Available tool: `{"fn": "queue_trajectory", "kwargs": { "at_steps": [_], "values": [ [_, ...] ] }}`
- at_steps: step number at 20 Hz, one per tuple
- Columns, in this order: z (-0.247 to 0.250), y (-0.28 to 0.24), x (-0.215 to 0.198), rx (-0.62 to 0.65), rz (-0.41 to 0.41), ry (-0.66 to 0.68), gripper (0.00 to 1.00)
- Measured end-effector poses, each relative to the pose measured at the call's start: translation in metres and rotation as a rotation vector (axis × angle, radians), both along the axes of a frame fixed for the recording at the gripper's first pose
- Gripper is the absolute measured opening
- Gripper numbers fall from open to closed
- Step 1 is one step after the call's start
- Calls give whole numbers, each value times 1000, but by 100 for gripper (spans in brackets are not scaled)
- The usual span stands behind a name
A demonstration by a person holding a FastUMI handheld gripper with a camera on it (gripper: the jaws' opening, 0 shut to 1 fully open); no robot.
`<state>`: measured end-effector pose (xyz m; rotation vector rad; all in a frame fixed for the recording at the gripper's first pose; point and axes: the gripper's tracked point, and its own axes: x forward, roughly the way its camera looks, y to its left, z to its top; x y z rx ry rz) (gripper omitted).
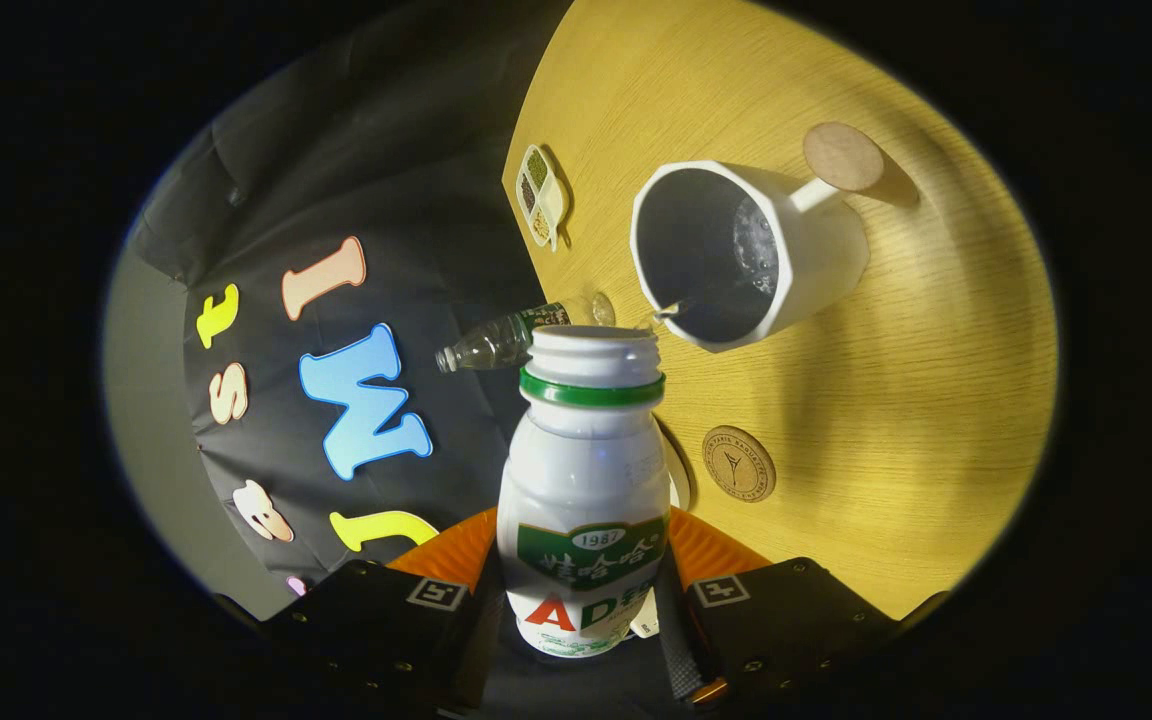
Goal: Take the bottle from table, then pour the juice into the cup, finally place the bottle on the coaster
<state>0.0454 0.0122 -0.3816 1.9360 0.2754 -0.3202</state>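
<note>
The gripper [584,615] pinches the uncapped bottle [584,500] between both fingers, tipped toward the white cup [816,265] on the table [916,420], so pouring seems underway; next comes righting it and setting it on the near coaster [738,463].

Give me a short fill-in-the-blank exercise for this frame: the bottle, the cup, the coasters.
1. The claw is shut on the white ____ with the green neck ring.
2. The bottle has no ____ on its mouth.
3. The white cup stands on the wooden ____.
4. The number of round coasters on the table is ____.

Missing words: bottle; cap; table; two
</note>
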Motion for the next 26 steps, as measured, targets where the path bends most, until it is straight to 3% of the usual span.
{"fn": "queue_trajectory", "kwargs": {
  "at_steps": [26],
  "values": [
    [-13,-21,1,17,-27,16,67]
  ]
}}
